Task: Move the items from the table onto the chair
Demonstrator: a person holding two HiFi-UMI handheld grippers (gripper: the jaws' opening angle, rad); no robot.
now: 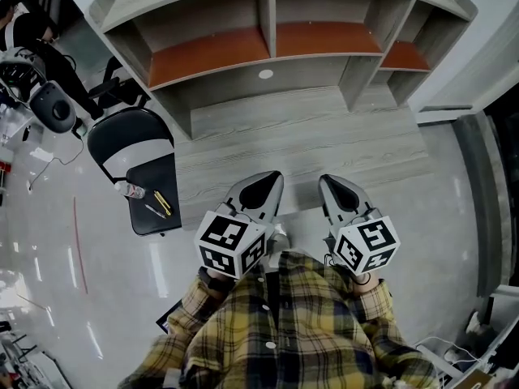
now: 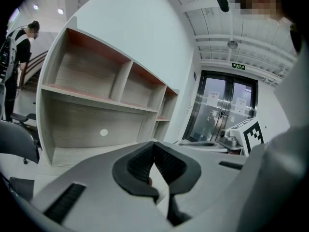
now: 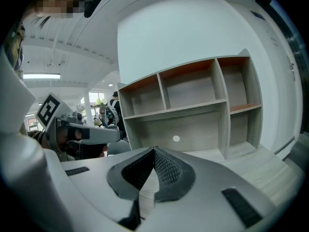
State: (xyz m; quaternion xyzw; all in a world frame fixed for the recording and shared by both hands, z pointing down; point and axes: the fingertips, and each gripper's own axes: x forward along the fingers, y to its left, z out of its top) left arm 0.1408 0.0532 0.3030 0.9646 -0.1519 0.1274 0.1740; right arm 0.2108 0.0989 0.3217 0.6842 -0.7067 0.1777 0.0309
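Left hand-held gripper is low over the near edge of the worktop. Its own view has the jaws pressed together at the tips with nothing between them. Right hand-held gripper sits just beside it, a little apart, and it's closed and empty too. Both point at the shelf unit along the back of the worktop.

Out to the left in the head view, the chair stands beside the worktop, and the worktop's left edge lies between it and the left hand-held gripper. On the seat, close together, are a small bottle, a yellow pen and a thin dark pen. Neither gripper view shows those three.

The left gripper view adds a glass door on its right, the marker cube of the right hand-held gripper, and a person standing far left. The right gripper view shows the left hand-held gripper reaching across its left side. A checked shirt fills the bottom of the head view.
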